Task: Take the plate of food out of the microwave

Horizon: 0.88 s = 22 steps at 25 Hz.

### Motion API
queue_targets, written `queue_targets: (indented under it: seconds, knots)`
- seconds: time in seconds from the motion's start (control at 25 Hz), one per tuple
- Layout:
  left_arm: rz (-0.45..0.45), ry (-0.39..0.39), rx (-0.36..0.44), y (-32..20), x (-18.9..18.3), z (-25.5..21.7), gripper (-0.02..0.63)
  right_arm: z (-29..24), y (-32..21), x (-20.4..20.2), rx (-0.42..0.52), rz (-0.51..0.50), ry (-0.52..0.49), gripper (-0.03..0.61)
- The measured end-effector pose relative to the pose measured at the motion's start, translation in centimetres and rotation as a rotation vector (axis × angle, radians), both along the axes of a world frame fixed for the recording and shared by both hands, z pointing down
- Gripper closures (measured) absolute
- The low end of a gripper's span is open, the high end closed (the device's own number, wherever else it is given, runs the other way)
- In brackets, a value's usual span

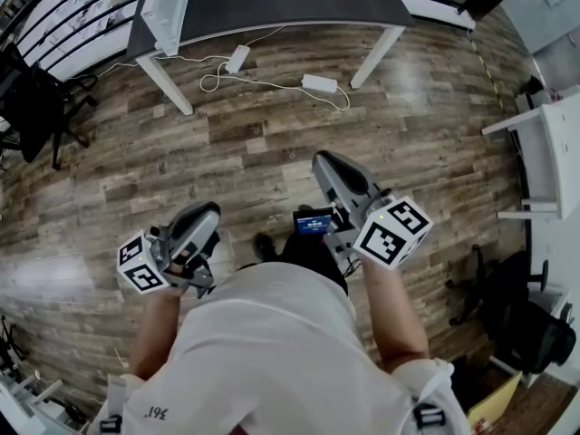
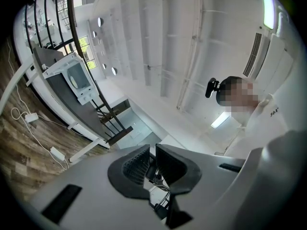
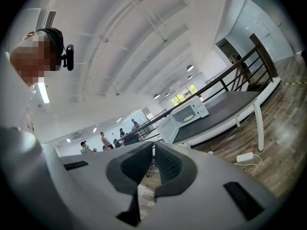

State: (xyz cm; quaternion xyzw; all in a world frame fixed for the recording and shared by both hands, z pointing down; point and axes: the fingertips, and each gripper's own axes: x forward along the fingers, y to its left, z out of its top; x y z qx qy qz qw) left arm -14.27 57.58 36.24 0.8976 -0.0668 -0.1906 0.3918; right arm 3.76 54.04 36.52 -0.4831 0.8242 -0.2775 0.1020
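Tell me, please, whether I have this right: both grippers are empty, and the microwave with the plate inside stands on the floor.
Not quite. The microwave stands on the table, not on the floor; the right gripper view shows it there. The rest holds: the plate is inside it, and the left gripper and right gripper hold nothing.

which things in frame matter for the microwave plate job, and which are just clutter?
Job:
microwave, door open
plate inside it
table under it
left gripper and right gripper, both empty

Lying about:
power brick on the floor
office chair
people in the background
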Motion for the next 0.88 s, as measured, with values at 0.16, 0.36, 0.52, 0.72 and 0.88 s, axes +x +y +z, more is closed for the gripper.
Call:
queue_targets:
  seconds: [0.16, 0.36, 0.52, 0.72, 0.88]
  knots:
    - [-0.016, -0.023, -0.023, -1.4, 0.7, 0.7, 0.572, 1.1, -2.0, 0.8, -0.008, -0.010, -0.002, 0.583]
    - [-0.073, -0.039, -0.027, -5.0, 2.4, 1.4, 0.572, 2.5, -6.4, 2.2, -0.009, -0.056, -0.015, 0.583]
    - [-0.113, -0.032, -0.019, -9.3, 4.8, 1.0, 0.572, 2.7, -11.9, 3.4, -0.002, -0.108, -0.013, 0.583]
    - [-0.189, -0.017, -0.011, -15.5, 7.4, -0.3, 0.575, 1.0, -18.8, 5.4, 0.041, -0.167, 0.045, 0.583]
    - [-0.281, -0.018, -0.026, -20.4, 9.4, -0.1, 0.607, 0.9, -23.1, 8.0, 0.046, -0.201, 0.075, 0.583]
